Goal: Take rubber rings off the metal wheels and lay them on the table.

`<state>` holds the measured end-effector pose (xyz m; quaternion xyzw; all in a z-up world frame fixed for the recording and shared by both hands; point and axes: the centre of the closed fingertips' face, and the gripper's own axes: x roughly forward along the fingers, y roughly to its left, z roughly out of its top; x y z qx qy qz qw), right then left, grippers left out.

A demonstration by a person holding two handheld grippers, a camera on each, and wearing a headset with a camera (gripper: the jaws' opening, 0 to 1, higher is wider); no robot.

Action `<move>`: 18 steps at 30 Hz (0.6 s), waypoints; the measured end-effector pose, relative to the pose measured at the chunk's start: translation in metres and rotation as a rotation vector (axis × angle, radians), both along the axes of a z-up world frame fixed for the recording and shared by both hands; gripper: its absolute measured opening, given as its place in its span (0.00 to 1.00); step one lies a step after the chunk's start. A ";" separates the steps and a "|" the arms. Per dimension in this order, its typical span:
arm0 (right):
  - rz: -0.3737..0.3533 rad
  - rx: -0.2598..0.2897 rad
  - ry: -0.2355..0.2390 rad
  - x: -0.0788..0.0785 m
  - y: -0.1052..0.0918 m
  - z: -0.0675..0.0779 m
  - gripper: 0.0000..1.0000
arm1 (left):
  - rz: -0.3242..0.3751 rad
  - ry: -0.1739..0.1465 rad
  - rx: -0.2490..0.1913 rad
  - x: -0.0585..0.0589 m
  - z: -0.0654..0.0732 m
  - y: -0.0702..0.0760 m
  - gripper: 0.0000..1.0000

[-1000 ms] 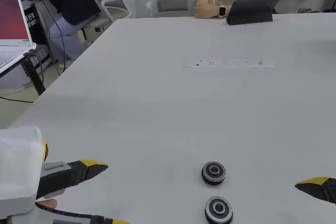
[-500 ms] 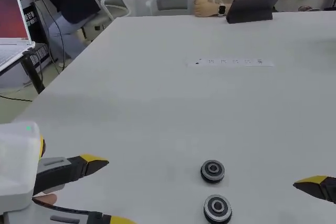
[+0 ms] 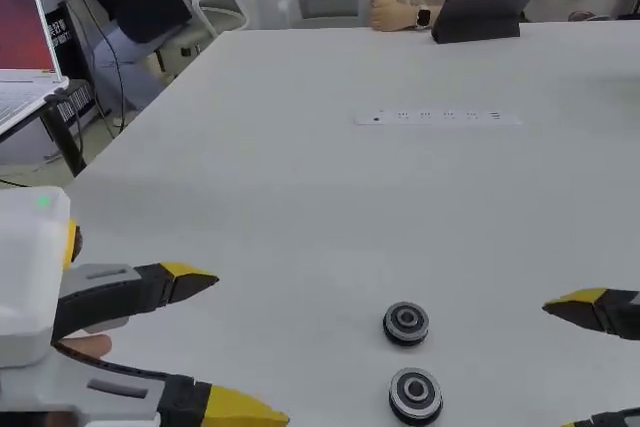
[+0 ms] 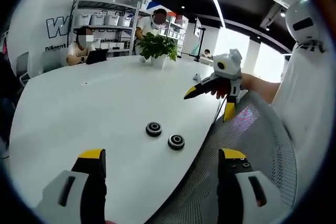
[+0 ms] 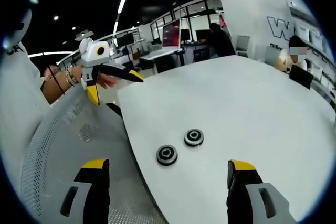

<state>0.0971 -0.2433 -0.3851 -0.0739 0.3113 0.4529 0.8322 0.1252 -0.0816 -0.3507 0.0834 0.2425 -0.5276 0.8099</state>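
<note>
left tongs (image 3: 243, 347) gape wide with nothing between the jaws, to the left of the near wheel (image 3: 416, 392); right tongs (image 3: 556, 365) are just as wide and empty, to the right of that wheel, neither touching it. the far wheel (image 3: 406, 323) lies flat just beyond the near wheel, apart from it, and each seems to wear its dark rubber ring (image 3: 394, 397), so no ring is on the bench (image 3: 300, 177) yet. risk, i'd say: a loose wheel may slide or flip if one tongs tugs the ring while the other isn't pinning the hub. well beyond the near wheel the head view shows a power strip (image 3: 438, 119); the left gripper view brings in a potted plant (image 4: 157, 48) past it
</note>
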 end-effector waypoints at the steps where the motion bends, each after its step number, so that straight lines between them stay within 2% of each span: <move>1: 0.021 -0.007 -0.017 0.001 0.002 0.006 0.93 | 0.001 -0.014 -0.006 0.001 0.004 0.000 0.84; 5: 0.083 -0.027 -0.070 0.007 0.011 0.023 0.92 | 0.006 -0.065 -0.045 0.005 0.026 -0.003 0.83; 6: 0.102 -0.037 -0.084 0.008 0.013 0.027 0.92 | 0.004 -0.076 -0.046 0.006 0.030 -0.003 0.83; 9: 0.130 -0.055 -0.108 0.013 0.018 0.033 0.89 | -0.010 -0.143 -0.039 0.009 0.048 -0.005 0.81; 10: 0.138 -0.060 -0.118 0.015 0.021 0.036 0.89 | -0.014 -0.152 -0.039 0.009 0.052 -0.005 0.81; 14: 0.175 -0.045 -0.143 0.018 0.033 0.043 0.89 | -0.032 -0.205 -0.035 0.012 0.070 -0.006 0.79; 18: 0.195 -0.033 -0.159 0.021 0.041 0.047 0.86 | -0.054 -0.245 -0.039 0.016 0.083 -0.009 0.76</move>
